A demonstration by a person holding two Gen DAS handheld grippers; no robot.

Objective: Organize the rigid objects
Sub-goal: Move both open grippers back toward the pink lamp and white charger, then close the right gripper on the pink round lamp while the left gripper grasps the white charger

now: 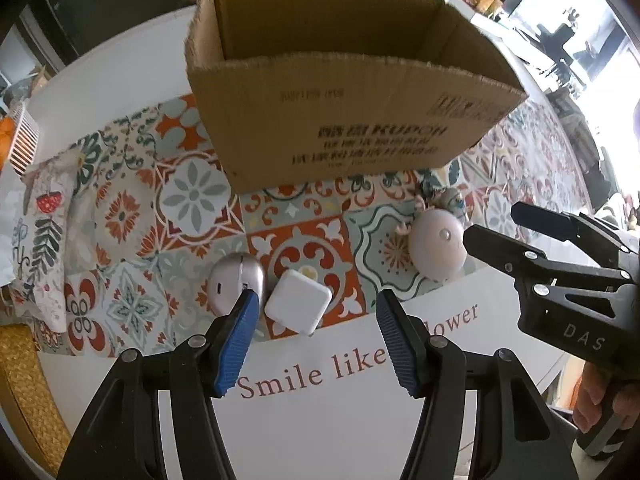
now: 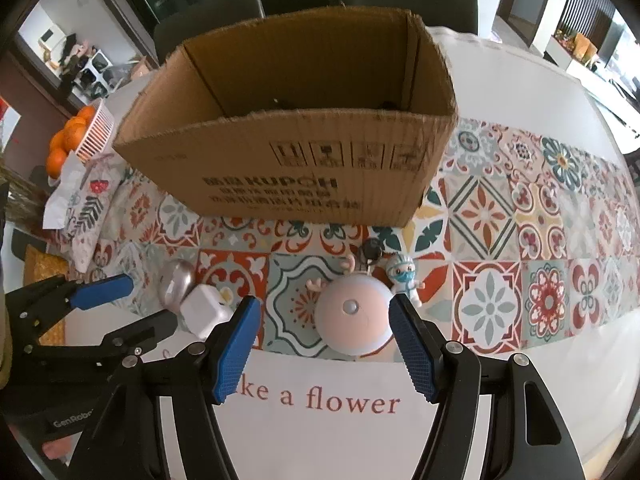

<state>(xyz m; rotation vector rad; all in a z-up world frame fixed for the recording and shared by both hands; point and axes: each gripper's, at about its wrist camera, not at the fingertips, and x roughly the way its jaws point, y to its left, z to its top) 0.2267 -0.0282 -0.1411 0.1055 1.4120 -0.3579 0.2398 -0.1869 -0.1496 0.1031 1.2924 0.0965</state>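
Nearest to you, your left gripper point(image 1: 314, 316) hangs with its jaws apart and nothing between the pads, just above the white charger point(image 1: 298, 302); the silver mouse point(image 1: 234, 284) lies touching its left finger. Your right gripper point(image 2: 322, 322) is also open and empty, with its fingers on both sides of the pink round toy point(image 2: 352, 320) but not pressing it. Just behind stands the small masked figurine point(image 2: 404, 276). Farther, the cardboard box point(image 2: 280, 168) waits on the patterned cloth point(image 2: 520, 216). I judge that almost nothing is organized yet: all four things are still outside the box.
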